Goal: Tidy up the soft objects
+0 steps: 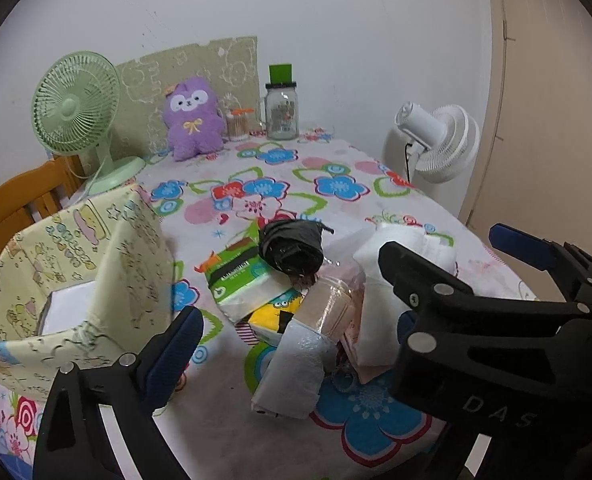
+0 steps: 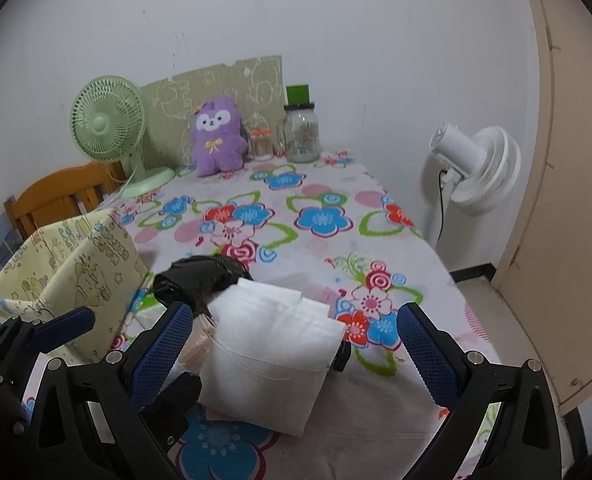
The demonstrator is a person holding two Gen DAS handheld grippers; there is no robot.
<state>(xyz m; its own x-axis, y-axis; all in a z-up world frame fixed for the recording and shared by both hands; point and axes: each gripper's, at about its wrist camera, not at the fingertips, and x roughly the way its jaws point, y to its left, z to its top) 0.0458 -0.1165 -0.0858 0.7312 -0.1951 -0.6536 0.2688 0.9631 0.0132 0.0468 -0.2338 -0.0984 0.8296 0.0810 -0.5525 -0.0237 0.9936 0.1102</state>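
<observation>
Soft packets heaped on the flowered tablecloth (image 1: 328, 160), fabric bin (image 1: 68, 280) close by on the left.

Left gripper (image 1: 296, 340) spread wide over the heap, nothing between its pads; only its left blue pad (image 1: 176, 344) plainly seen, the other side hidden behind the right gripper (image 2: 296, 360). Right gripper likewise spread, blue pads either side of a white cloth pouch (image 2: 272, 360), not pinching it. In the heap: black plastic roll (image 1: 292, 250) lying on a green tissue pack (image 1: 240, 280), yellow pack (image 1: 274, 316) underneath, beige packet (image 1: 330, 304) and white foam wrap (image 1: 292, 376) leaning toward the front. Inside the bin, a white box (image 1: 66, 308). At the far end, against the wall: purple plush toy (image 1: 194, 118), glass jar (image 1: 282, 110), green fan (image 1: 76, 104). White fan (image 1: 440, 140) standing beside the table, off to the right.
</observation>
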